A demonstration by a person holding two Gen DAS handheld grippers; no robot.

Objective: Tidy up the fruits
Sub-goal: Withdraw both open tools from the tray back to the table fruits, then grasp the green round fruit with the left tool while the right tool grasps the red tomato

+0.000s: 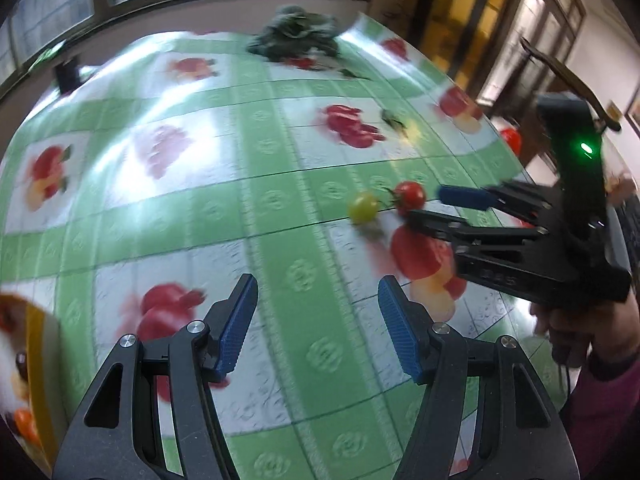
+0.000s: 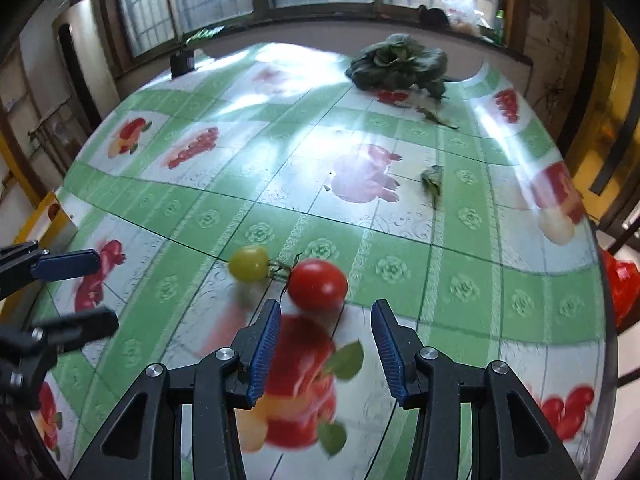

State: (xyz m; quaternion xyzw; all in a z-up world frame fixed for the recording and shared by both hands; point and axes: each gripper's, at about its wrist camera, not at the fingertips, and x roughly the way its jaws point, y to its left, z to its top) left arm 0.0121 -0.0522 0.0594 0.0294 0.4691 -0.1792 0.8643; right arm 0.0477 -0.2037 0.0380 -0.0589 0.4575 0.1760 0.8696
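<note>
A red cherry tomato [image 2: 318,285] and a yellow-green one [image 2: 249,263] lie on the fruit-print tablecloth [image 2: 280,184], joined by a thin green stem. My right gripper [image 2: 325,306] is open. Its blue pads [image 2: 264,344] stand just short of the red tomato on either side and do not touch it. In the left wrist view the right gripper [image 1: 432,206] comes in from the right, beside the red tomato [image 1: 410,196] and the yellow-green tomato [image 1: 363,207]. My left gripper [image 1: 318,282] is open and empty over bare cloth, and shows as the left gripper [image 2: 107,291] at the left edge.
A bunch of dark leafy greens [image 2: 400,62] lies at the far side, and a loose leaf [image 2: 433,180] mid-table. A yellow container [image 1: 36,340] sits at the left edge, blurred. A red bag [image 2: 620,284] hangs past the right edge. A dark pot [image 2: 182,62] stands by the window.
</note>
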